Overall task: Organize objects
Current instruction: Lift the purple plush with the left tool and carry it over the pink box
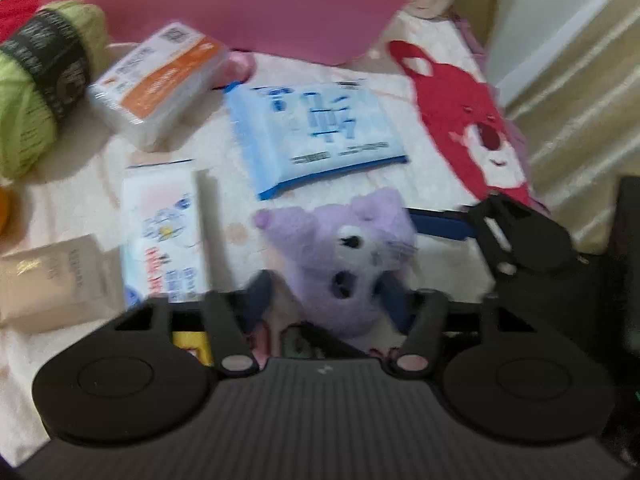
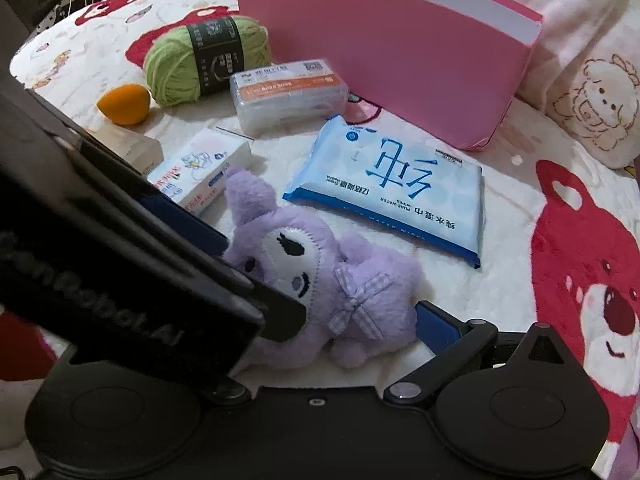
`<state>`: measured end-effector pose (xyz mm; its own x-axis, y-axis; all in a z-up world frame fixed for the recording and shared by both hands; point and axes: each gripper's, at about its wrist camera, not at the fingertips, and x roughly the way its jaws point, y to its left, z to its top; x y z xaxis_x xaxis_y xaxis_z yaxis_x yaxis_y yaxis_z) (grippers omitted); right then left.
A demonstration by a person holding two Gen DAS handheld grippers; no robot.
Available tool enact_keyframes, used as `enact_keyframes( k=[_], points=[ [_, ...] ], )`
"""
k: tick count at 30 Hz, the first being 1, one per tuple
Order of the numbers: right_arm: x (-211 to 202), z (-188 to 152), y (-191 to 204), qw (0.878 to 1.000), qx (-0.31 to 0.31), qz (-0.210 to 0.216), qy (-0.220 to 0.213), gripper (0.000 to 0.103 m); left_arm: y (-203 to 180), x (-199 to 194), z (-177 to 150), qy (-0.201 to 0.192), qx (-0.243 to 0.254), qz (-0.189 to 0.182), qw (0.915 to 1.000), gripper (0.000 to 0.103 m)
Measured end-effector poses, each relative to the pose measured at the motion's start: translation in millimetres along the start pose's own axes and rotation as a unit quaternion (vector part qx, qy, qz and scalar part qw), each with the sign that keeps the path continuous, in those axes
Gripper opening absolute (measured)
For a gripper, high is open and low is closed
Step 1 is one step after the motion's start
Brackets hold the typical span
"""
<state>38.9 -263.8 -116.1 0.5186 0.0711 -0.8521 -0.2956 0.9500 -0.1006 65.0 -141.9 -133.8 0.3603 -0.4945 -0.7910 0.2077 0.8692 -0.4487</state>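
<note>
Purple plush is seen lying on the bear-print blanket, w/ left gripper jaws set either side of its head; a firm pinch can't be confirmed (view blurred). Right gripper jaws are spread, one blue pad just beside the plush's body. Wipes pack lies near, beyond the plush. Pink box stands farther back, top open. Bare blanket is left btw. plush and wipes pack. Yarn ball, clear case, and tissue box are grouped to the left.

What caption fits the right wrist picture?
Left claw reaching the purple plush toy beside blue wet wipes.
</note>
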Motion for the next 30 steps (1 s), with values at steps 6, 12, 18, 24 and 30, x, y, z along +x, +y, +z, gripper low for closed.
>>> enact_keyframes(
  k=[6,12,18,24,30],
  points=[
    [-7,3,-6,1.0,0.028,-0.003,-0.006,0.097,-1,-1,0,-0.009,0.009,-0.015,0.9998,0.043],
    [-28,14,0,0.997,0.073,-0.014,-0.014,0.087,3,-17,6,-0.019,0.008,-0.049,0.9986,0.042],
    [-58,36,17,0.994,0.089,-0.014,-0.062,0.086,6,-52,24,-0.041,-0.007,-0.07,0.9967,0.042],
    [-96,82,22,0.993,0.052,-0.042,-0.099,0.086,5,-105,55,-0.087,0.008,-0.084,0.9926,0.042],
    [-118,131,10,0.989,0.027,-0.068,-0.129,0.086,5,-139,95,-0.123,0.032,-0.079,0.9887,0.042]
  ],
)
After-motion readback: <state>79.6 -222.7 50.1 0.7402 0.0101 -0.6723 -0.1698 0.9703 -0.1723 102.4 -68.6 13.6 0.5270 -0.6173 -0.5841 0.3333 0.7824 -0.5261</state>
